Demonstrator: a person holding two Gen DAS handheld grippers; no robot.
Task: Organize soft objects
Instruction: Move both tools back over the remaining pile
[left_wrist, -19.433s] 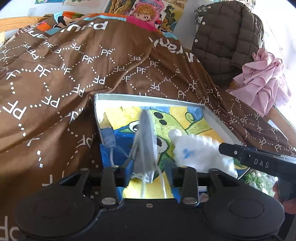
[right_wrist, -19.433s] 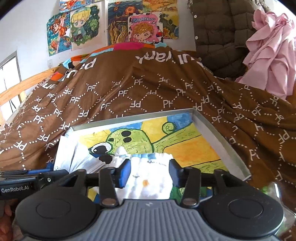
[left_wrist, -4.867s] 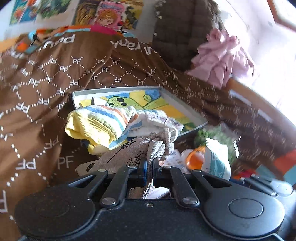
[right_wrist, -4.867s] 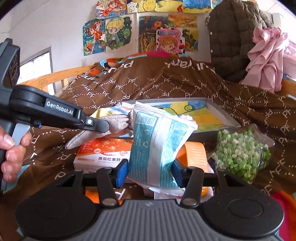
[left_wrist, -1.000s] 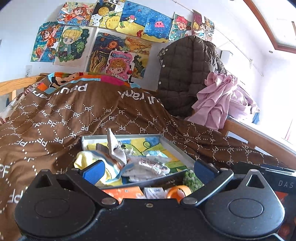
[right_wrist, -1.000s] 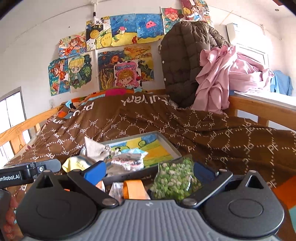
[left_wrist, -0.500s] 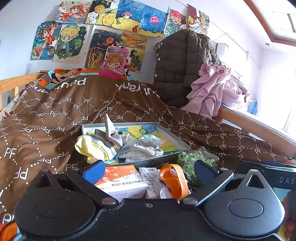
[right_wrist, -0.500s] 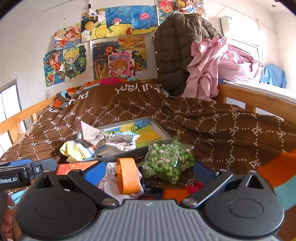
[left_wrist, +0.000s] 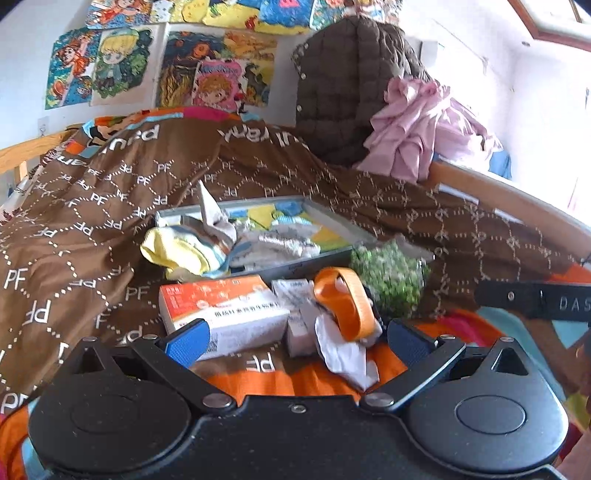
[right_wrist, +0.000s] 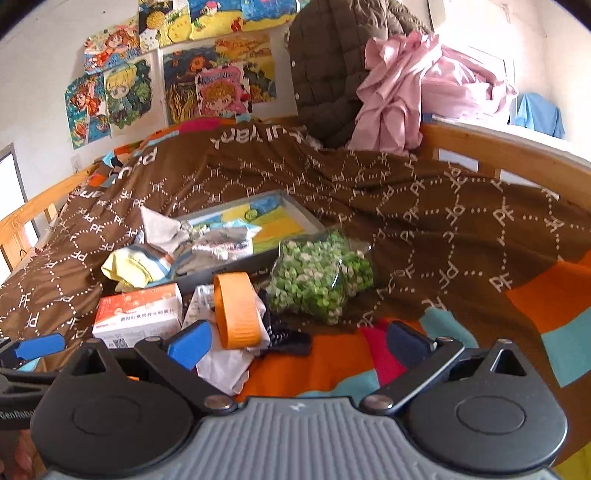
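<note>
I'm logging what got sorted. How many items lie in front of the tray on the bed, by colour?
Orange: 2, the carton and the band
Green: 1, the bag of green bits
White: 1, the crumpled cloth
Total: 4

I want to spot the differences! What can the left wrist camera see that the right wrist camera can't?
Only the left wrist view shows the right gripper's black arm marked DAS coming in from the side.

Only the right wrist view shows the blue cloth by the bright window, a black bumpy thing beside the orange band, and the left gripper's blue fingertip.

Both show the tray piled with soft things, the yellow striped cloth, the orange band, the orange and white box, the bag of green bits and the pink cloth.
</note>
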